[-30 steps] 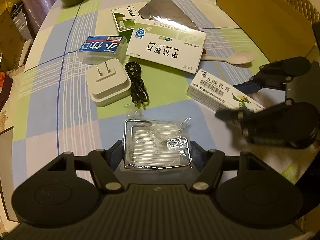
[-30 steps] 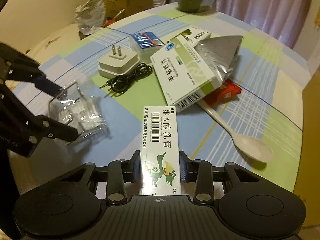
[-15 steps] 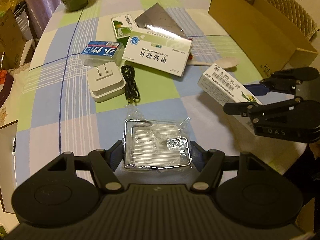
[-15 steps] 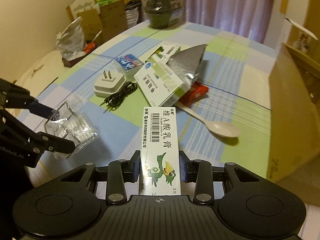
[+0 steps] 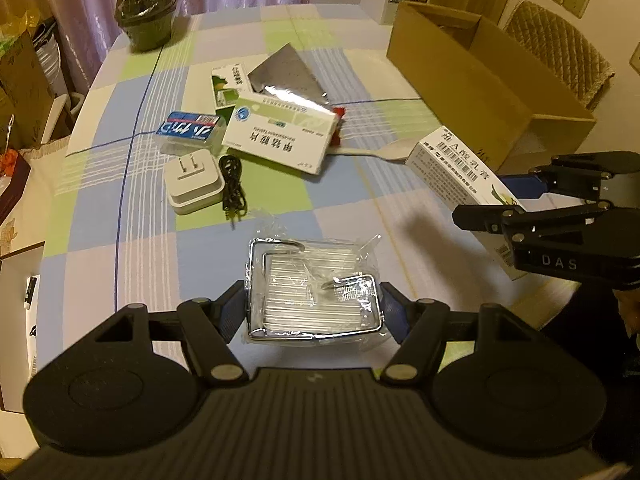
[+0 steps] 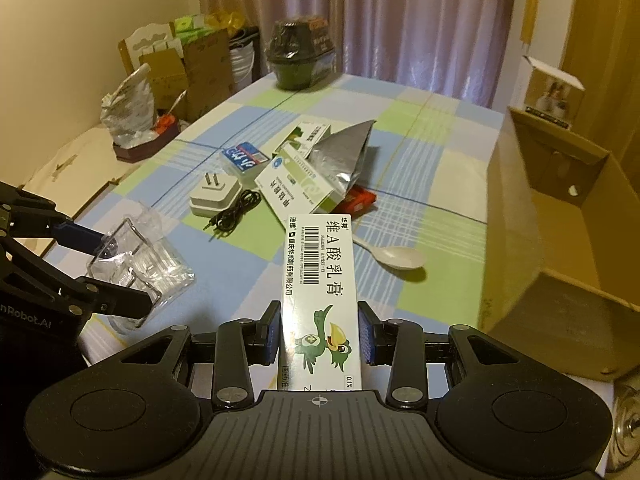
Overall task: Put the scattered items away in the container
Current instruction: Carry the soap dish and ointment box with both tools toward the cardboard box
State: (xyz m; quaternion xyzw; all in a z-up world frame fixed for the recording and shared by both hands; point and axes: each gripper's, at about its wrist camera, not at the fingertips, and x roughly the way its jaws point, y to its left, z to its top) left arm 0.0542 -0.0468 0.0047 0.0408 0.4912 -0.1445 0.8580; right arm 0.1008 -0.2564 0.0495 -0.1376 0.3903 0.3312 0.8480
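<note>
Cardboard box (image 6: 560,240) open-topped at right table edge; left gripper (image 5: 312,312) clamps wrapped metal rack (image 5: 312,292), right gripper (image 6: 320,340) clamps ointment carton (image 6: 320,280).

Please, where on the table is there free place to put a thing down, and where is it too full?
Free: the near cloth in front of the white plug adapter, and the strip between the spoon and the cardboard box. Crowded: the middle, around the large medicine box, foil pouch and black cable.
</note>
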